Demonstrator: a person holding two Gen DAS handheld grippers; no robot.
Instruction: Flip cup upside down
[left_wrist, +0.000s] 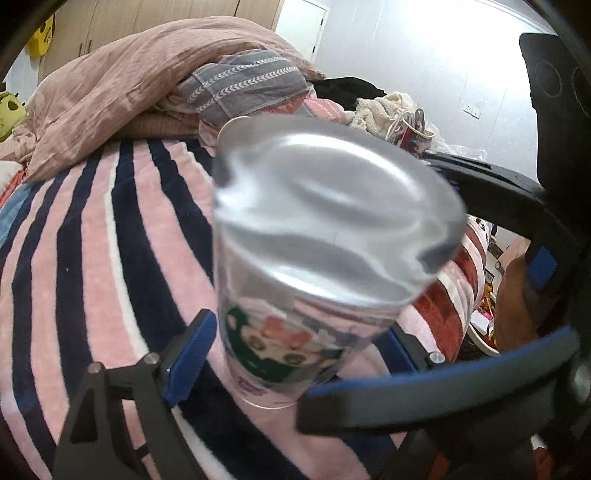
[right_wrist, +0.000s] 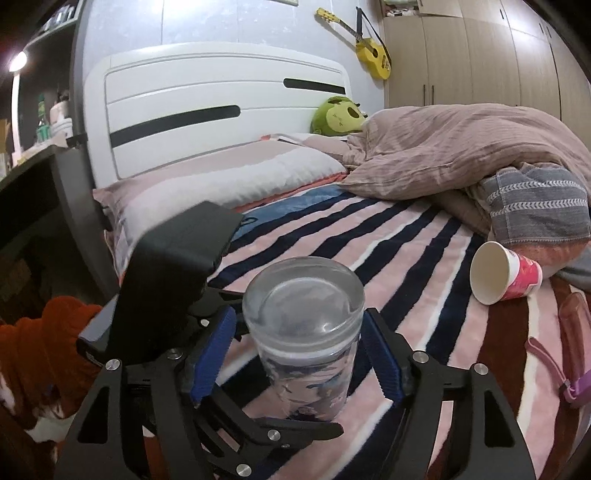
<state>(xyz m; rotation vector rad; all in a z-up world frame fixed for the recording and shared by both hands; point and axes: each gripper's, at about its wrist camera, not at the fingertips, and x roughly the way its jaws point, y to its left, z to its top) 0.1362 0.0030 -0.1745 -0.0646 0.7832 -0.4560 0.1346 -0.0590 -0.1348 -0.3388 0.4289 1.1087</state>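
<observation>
A clear plastic cup with a cartoon print stands base-up on the striped blanket. In the left wrist view the cup (left_wrist: 306, 266) is blurred and fills the middle, between my left gripper's (left_wrist: 295, 354) blue pads, which stand apart from its sides. In the right wrist view the same cup (right_wrist: 306, 332) sits between my right gripper's (right_wrist: 299, 354) blue pads, with small gaps on both sides. Both grippers are open around it. The left gripper's body (right_wrist: 173, 280) shows just left of the cup.
A pink paper cup (right_wrist: 506, 273) lies on its side at the right, mouth toward me. A rumpled duvet (right_wrist: 461, 147) and grey striped towel (right_wrist: 539, 203) lie behind it. A white headboard (right_wrist: 221, 99) and a pillow stand at the back left.
</observation>
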